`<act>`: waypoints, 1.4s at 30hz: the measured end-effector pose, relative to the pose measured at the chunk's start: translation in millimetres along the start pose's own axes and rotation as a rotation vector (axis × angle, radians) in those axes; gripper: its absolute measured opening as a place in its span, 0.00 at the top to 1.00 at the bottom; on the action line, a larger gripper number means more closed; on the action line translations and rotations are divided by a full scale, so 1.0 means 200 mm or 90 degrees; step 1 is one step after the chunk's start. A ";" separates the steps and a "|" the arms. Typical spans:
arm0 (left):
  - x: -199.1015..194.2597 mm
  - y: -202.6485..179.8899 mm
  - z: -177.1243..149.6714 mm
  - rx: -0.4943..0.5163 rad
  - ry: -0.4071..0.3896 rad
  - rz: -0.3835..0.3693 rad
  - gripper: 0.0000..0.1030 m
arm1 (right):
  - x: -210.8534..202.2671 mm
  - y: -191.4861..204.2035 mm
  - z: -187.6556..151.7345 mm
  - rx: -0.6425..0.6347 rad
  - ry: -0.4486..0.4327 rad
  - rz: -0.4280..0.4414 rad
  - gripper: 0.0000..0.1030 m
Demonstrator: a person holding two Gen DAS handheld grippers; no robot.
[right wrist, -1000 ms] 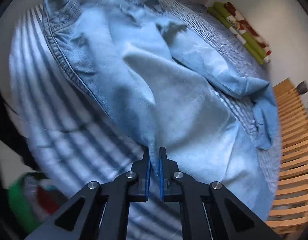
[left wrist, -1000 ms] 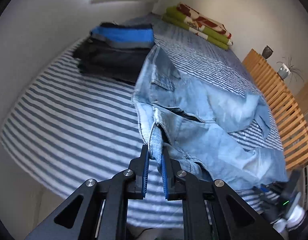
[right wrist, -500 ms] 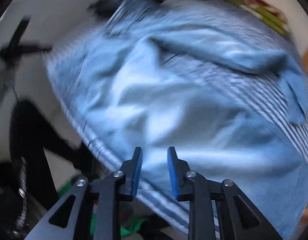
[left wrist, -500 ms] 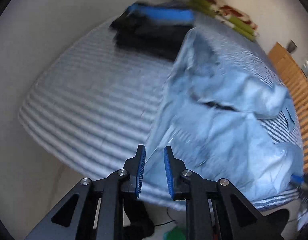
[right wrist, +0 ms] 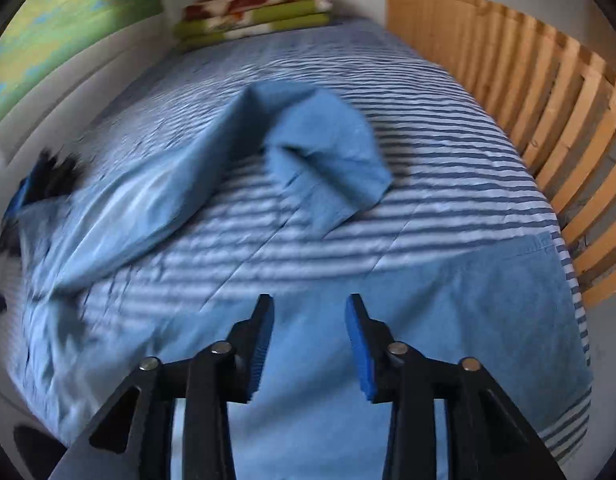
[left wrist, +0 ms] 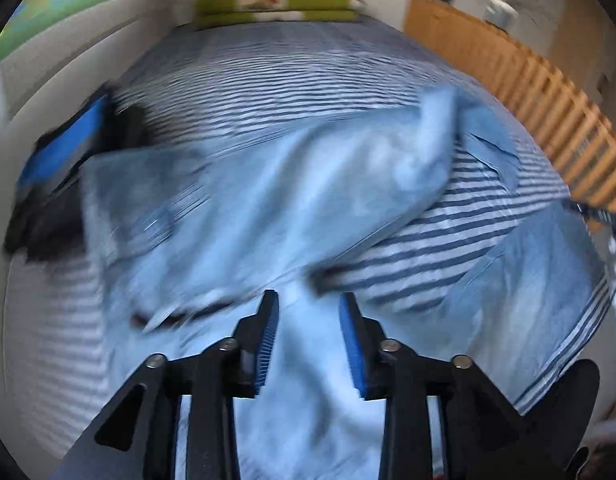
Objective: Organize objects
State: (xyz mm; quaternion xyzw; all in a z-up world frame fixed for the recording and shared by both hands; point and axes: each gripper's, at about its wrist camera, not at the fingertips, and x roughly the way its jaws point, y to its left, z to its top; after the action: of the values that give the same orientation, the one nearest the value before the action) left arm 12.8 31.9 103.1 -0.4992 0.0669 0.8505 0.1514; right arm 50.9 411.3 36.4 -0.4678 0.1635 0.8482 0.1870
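light blue jeans [right wrist: 155, 196] sprawled on striped bed [right wrist: 428, 128]. left gripper [left wrist: 308, 320] and right gripper [right wrist: 310, 320] above the denim, jaws parting, nothing clamped between them.

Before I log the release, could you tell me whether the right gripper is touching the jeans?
Apart: in the right wrist view, the right gripper hangs over the jeans, jaws opening, nothing between them.

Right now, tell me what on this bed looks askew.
The jeans. One leg lies flat at the near edge of the bed; the other runs up the stripes and folds back on itself. Both grippers, left and right, are opening, nothing between the jaws.
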 end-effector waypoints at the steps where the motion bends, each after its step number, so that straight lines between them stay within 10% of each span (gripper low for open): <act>1: 0.04 -0.07 0.05 0.018 0.002 -0.001 0.62 | 0.04 -0.03 0.04 0.011 -0.001 -0.003 0.60; 9: 0.47 -0.50 0.32 0.148 0.041 0.006 0.42 | 0.38 -0.25 0.27 0.118 0.021 0.014 0.60; 19: 0.89 -0.73 0.42 0.252 0.073 0.049 0.42 | 0.68 -0.45 0.38 0.198 0.060 0.044 0.59; 26: 1.02 -0.71 0.48 0.241 0.076 0.066 0.96 | 0.76 -0.43 0.44 0.182 0.056 0.086 0.55; 29: 1.01 -0.68 0.51 0.234 0.061 0.075 0.97 | 0.76 -0.36 0.47 0.149 0.060 0.096 0.54; 34: 0.87 -0.51 0.63 0.186 0.019 0.062 0.97 | 0.73 -0.23 0.54 0.022 0.075 0.028 0.98; 42: 0.51 -0.21 0.82 0.083 -0.054 0.026 0.98 | 0.29 -0.15 0.88 -0.130 -0.149 -0.247 0.98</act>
State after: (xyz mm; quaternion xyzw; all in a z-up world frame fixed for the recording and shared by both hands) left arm -156.9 134.7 96.4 -0.4505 0.1261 0.8675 0.1690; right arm -92.7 526.8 72.8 -0.4058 -0.0387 0.8568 0.3158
